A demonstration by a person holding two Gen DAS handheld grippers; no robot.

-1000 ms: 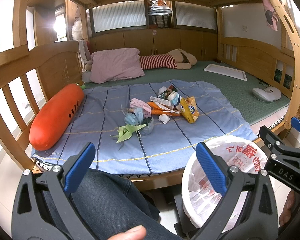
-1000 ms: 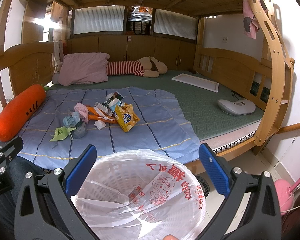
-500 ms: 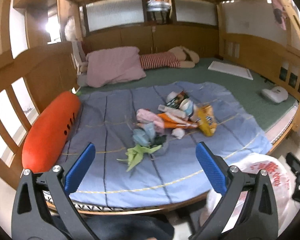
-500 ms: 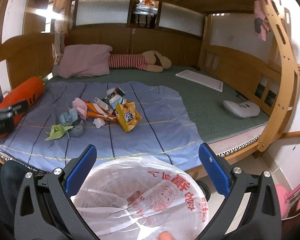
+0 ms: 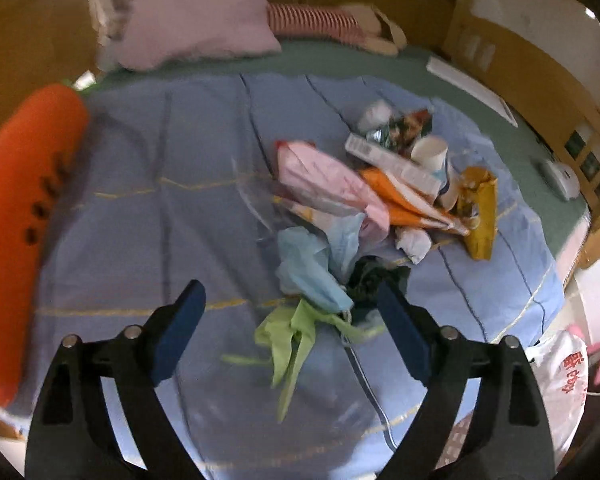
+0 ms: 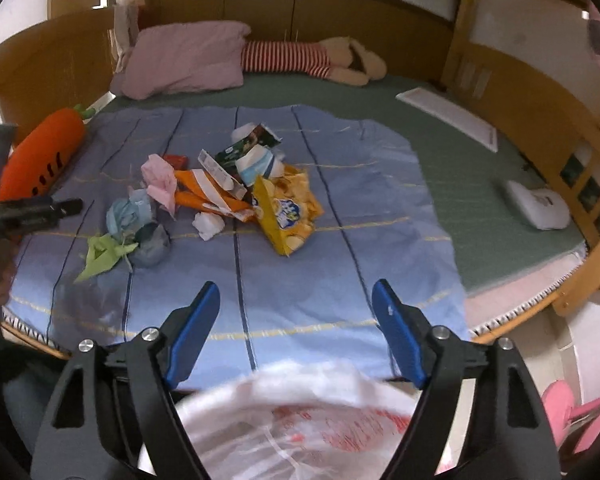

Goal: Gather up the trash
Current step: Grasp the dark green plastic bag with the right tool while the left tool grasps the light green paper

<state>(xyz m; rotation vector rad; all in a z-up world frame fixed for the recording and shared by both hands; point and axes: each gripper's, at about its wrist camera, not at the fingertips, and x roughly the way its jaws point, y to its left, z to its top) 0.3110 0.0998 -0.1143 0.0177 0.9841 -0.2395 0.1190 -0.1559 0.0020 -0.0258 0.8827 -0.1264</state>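
Observation:
A pile of trash lies on the blue sheet (image 5: 188, 216): a green paper scrap (image 5: 292, 336), light blue crumpled plastic (image 5: 312, 268), a pink wrapper (image 5: 328, 184), an orange wrapper (image 5: 404, 200), a paper cup (image 5: 432, 156) and a yellow chip bag (image 6: 288, 208). My left gripper (image 5: 292, 316) is open and empty, low over the green scrap and blue plastic. My right gripper (image 6: 296, 320) is open and empty, above a white bag-lined bin (image 6: 300, 424) by the bed's edge; the bin also shows in the left wrist view (image 5: 560, 368).
An orange carrot cushion (image 5: 24, 208) lies along the sheet's left side. A pink pillow (image 6: 188, 60) and a striped plush toy (image 6: 312, 56) lie at the back. A white device (image 6: 540, 204) sits on the green mat at right. Wooden bed rails surround the bed.
My left gripper has moved forward and down over the bed, close to the green and blue scraps. The right gripper has risen slightly, so the bin sits lower in its view.

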